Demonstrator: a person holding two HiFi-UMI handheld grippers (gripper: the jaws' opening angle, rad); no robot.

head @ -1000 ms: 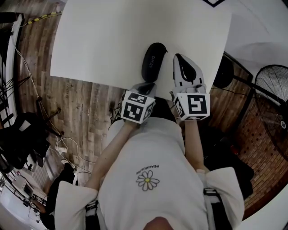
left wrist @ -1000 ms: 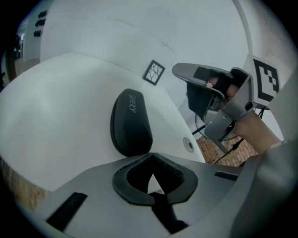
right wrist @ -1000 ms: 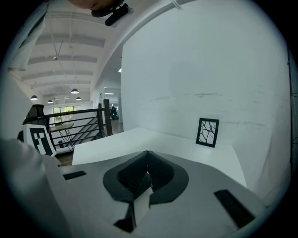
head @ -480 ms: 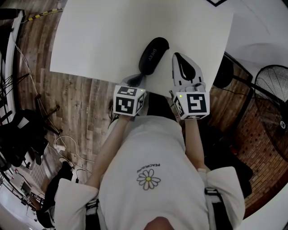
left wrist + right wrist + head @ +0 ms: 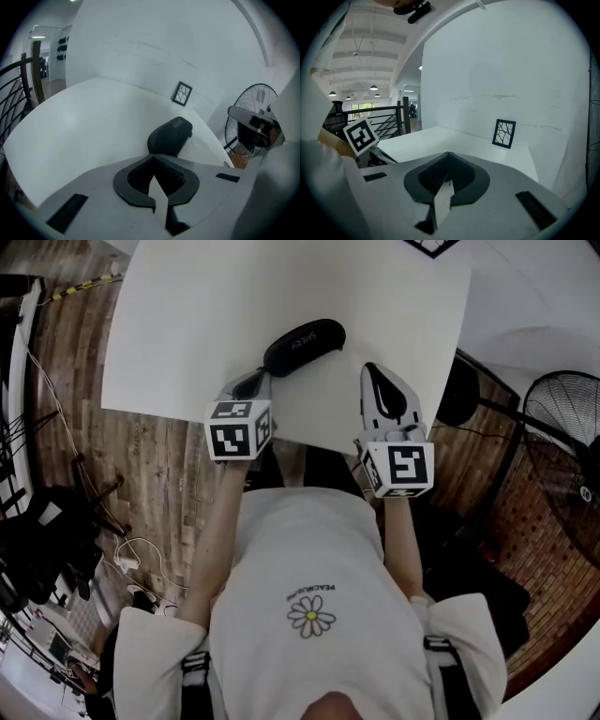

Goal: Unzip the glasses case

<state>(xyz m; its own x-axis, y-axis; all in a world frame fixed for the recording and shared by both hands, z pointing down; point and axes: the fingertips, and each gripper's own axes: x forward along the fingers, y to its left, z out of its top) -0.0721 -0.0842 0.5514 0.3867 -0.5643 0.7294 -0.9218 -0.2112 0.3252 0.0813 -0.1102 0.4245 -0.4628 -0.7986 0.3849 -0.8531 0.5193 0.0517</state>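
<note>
My left gripper [image 5: 255, 381] has its jaws together, tips meeting in a point right at the near end of the glasses case [image 5: 305, 346]. I can't tell whether they nip any part of it. My right gripper [image 5: 373, 371] is closed too, with nothing between the jaws, and hangs over the table [image 5: 187, 324] well to the right of the case.

The case is a black oblong with rounded ends and a smooth, matte, domed shell. It has small pale lettering on top that I can't read. It lies flat near my edge of the table, almost crosswise to me, its left end toward my left jaw tips.

Both grippers are pale grey moulded plastic. Inside each pair of jaws is a dark, ribbed, rubbery lining around a teardrop hollow. Each carries a marker cube, the left [image 5: 239, 427] and the right [image 5: 403, 468], white with black square patterns.

The table is plain white, flat and matte. At its far side a small dark-framed card [image 5: 504, 133] with a black branching pattern stands upright. Right of the table is a round wire-grilled fan [image 5: 567, 418]. The floor [image 5: 159, 456] is brown wood planks.

By count: one case, two grippers, two cubes, one card, one fan.
</note>
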